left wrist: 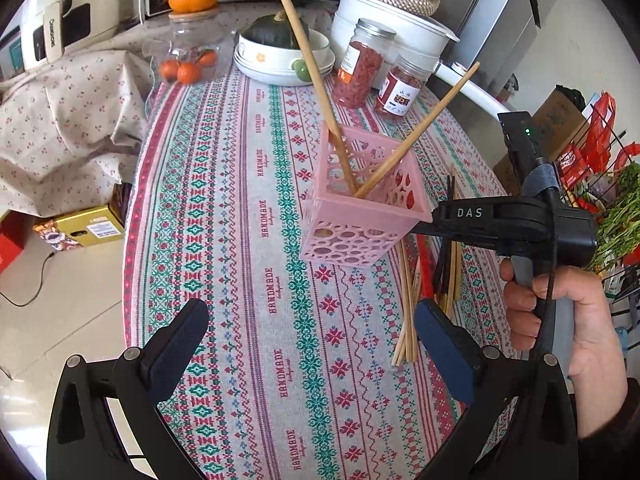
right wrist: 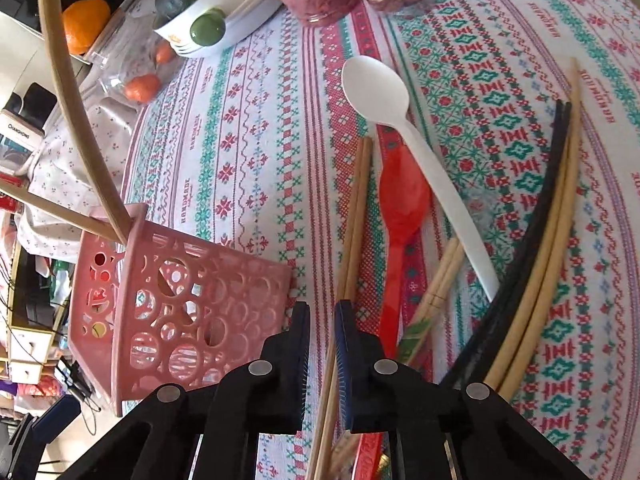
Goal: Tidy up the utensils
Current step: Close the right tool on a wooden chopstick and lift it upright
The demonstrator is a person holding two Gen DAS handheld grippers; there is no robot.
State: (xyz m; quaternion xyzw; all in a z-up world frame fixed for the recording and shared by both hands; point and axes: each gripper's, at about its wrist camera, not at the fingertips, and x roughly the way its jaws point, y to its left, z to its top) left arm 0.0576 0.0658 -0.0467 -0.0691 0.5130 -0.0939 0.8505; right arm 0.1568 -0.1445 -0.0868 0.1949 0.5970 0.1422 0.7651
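Observation:
A pink perforated basket point(left wrist: 360, 216) stands on the patterned tablecloth point(left wrist: 248, 280) with two wooden chopsticks point(left wrist: 308, 60) leaning out of it; it also shows in the right wrist view point(right wrist: 176, 308). My left gripper point(left wrist: 312, 340) is open and empty, hovering before the basket. My right gripper point(right wrist: 322, 336) is narrowly open above a pair of wooden chopsticks point(right wrist: 354, 216), holding nothing; it appears beside the basket in the left wrist view point(left wrist: 424, 220). A white spoon point(right wrist: 404, 128), a red spoon point(right wrist: 400, 208), black chopsticks point(right wrist: 532, 216) and more wooden chopsticks point(right wrist: 568, 200) lie on the cloth.
At the table's far end stand stacked white bowls with a dark squash point(left wrist: 280, 48), a glass jar with oranges point(left wrist: 192, 52), two jars of red dried fruit point(left wrist: 360, 68) and a white pot point(left wrist: 392, 28). The table edge drops off at left.

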